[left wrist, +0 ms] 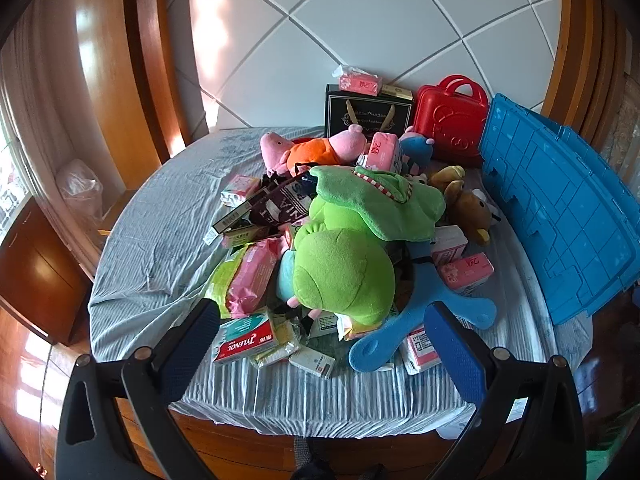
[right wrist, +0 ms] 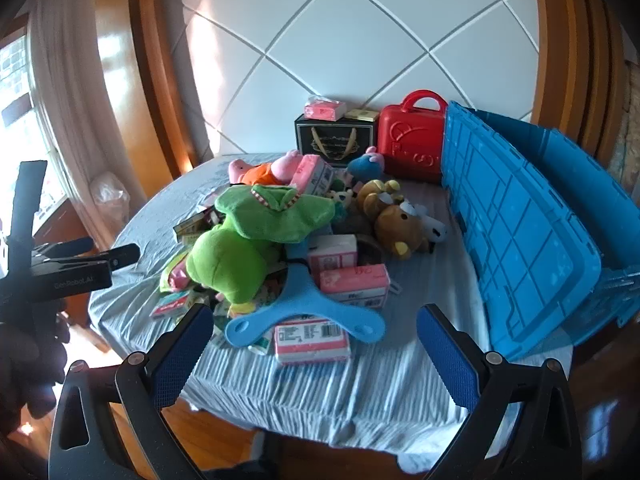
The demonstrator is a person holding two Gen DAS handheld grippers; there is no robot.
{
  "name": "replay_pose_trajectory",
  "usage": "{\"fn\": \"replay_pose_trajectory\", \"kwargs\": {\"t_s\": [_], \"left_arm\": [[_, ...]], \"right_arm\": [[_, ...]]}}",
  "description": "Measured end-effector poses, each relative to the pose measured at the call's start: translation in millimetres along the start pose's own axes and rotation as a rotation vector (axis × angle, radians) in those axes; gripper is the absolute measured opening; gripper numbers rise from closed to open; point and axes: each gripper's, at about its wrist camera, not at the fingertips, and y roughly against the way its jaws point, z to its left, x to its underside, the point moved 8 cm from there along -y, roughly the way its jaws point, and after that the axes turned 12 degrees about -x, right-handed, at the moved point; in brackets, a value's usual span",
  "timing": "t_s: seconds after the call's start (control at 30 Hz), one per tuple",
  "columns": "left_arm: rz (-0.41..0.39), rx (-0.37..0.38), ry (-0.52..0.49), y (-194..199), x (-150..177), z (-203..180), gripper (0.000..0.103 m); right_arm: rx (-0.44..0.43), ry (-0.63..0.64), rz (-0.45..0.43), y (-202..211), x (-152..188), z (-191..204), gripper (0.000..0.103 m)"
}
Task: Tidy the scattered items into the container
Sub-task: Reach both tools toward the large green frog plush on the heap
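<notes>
Because nothing has yet gone in, the scattered items lie heaped mid-bed, with the blue container just beside them, its lid propped up. Both the left hand-held gripper and right hand-held gripper hover wide apart, empty, short of the pile

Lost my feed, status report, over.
Both tongs open, empty. Toy-and-box pile untouched on bed. Blue plastic crate right, lid up. Nothing blocking.

Left gripper and right gripper gape wide, empty, angled downward.
</notes>
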Motion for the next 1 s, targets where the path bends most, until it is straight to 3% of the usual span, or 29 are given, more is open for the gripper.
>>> {"fn": "replay_pose_trajectory", "kwargs": {"t_s": [0.2,0.5,0.67,0.87,0.93,1.0], "left_arm": [[0.04,0.06,-0.072,-68,-20,-17,0.103],[0.1,0.195,-0.068,-146,-75,-29,0.103],[0.146,0.257,-0.12,-187,-99,-43,0.103],[0.218,0.346,-0.244,-213,-105,-76,0.103],[0.239,0.388,-0.271,-215,-105,-83,0.096],[0.217,0.405,-0.335,-212,-105,-89,0.081]], "right_arm": [[0.047,-0.014,0.038,-41,-12,-1,0.103],[0.098,-0.02,0.082,-101,-22,7,0.103],[0.041,-0.03,0.114,-147,-17,26,0.103],[-0.064,0.026,0.136,-210,-11,65,0.103],[-0.07,0.048,0.141,-229,-9,74,0.103],[-0.068,0.068,0.141,-246,-9,79,0.103]]}}
